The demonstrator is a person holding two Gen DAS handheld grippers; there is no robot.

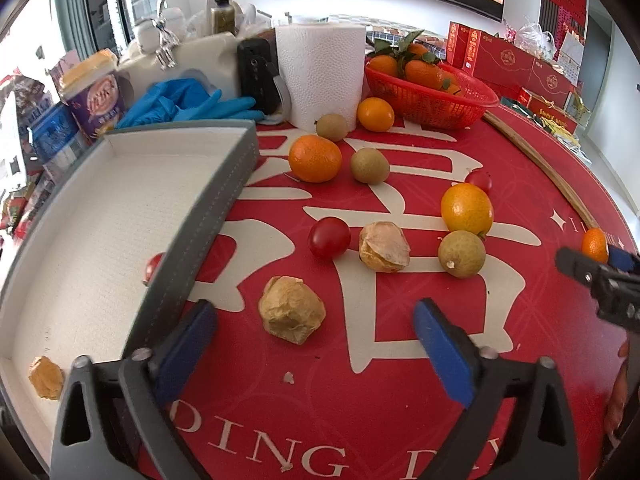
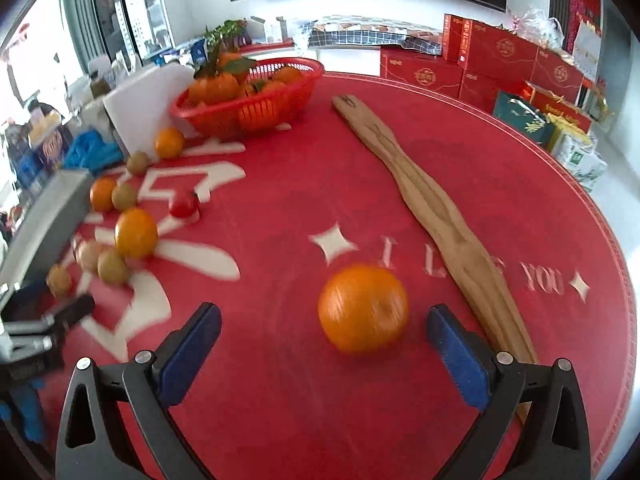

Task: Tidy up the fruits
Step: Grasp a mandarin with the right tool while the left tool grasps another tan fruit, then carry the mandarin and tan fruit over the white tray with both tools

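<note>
Pick-up step judged in hand: right gripper (image 2: 324, 344) is spread around a small orange (image 2: 363, 307) on the red mat (image 2: 280, 400), unpinched; closing is called for next, then transfer to the grey tray (image 1: 236, 184) at 9 o'clock; left gripper (image 1: 316, 344) is spread, empty.

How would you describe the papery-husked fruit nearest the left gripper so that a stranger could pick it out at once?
Start at the grey tray with the white lining on the red tablecloth. Just off its near corner, between the open left gripper's fingers, lies the husked fruit. Unlike the husked fruit farther back, it is crumpled and sits alone.
</note>
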